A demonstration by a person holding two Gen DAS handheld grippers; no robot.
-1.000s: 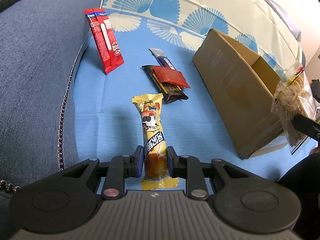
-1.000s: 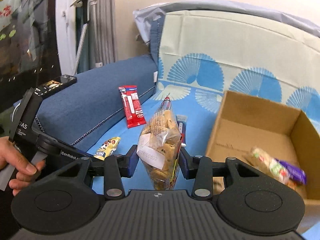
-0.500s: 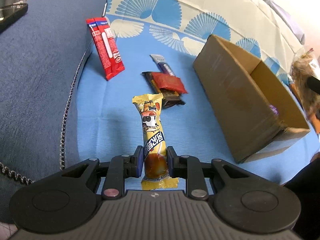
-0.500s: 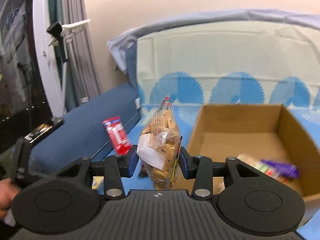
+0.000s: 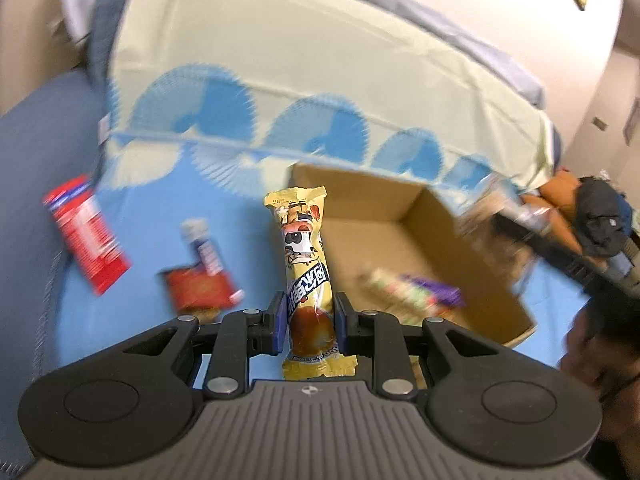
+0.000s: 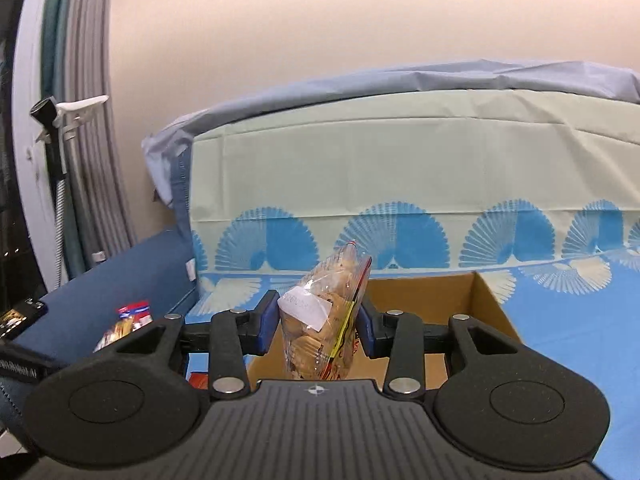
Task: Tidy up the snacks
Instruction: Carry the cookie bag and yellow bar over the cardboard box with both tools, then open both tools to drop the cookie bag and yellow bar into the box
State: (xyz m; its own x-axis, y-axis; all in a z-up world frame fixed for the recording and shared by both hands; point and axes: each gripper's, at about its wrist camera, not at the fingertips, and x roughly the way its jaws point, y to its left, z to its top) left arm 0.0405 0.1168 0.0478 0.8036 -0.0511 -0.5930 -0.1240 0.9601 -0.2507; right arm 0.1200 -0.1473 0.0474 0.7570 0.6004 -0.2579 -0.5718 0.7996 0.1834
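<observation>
Between the left claw's (image 5: 310, 326) pads sits a yellow snack bar (image 5: 306, 280), clamped tight, with the cardboard box (image 5: 420, 224) just ahead to its right. Over that box, the right claw (image 6: 316, 326) grips a biscuit bag (image 6: 324, 316).

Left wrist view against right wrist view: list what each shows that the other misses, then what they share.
Only the left wrist view shows the left gripper clamping the yellow cartoon-printed snack stick, and the purple and green wrapped snacks inside the brown cardboard box.

Only the right wrist view shows the right gripper clamping the clear bag of biscuits, plus the grey curtain.

Both show the box, the red flat packet and the blue fan-patterned cloth.
</observation>
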